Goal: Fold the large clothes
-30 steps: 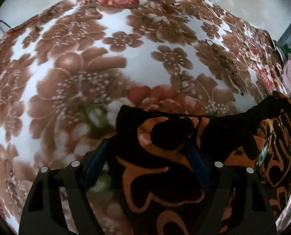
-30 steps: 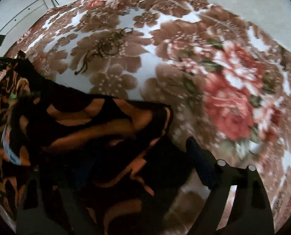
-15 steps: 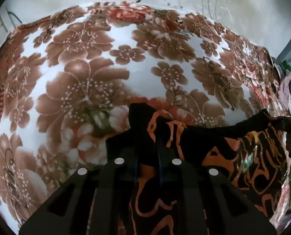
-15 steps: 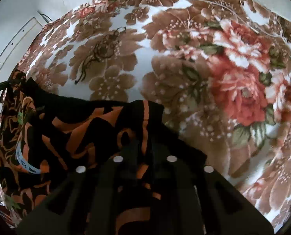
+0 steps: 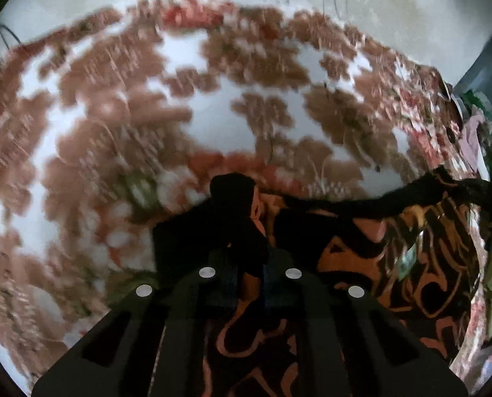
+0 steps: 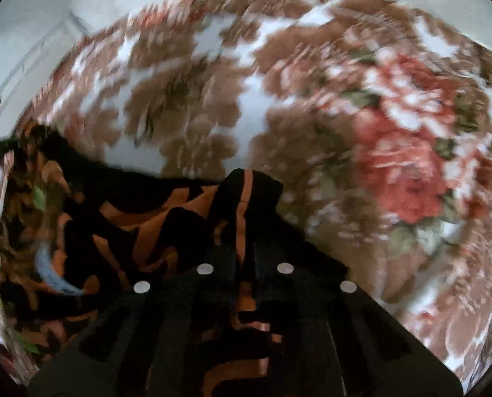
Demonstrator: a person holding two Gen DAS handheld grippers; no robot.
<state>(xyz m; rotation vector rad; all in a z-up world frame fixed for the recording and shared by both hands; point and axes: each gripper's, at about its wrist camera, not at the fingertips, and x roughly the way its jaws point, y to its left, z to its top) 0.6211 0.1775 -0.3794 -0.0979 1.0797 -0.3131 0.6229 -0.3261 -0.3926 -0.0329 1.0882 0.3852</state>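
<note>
early days on the fold. left gripper point(image 5: 248, 248) jaws pinching one corner of the garment point(image 5: 394, 264), right gripper point(image 6: 244, 248) jaws pinching the other. black-and-orange cloth strung between the two, rest of it sagging onto the floral bed point(image 5: 113, 132). no crease or folded layer visible so far, so pretty much the whole fold left to do.
</note>
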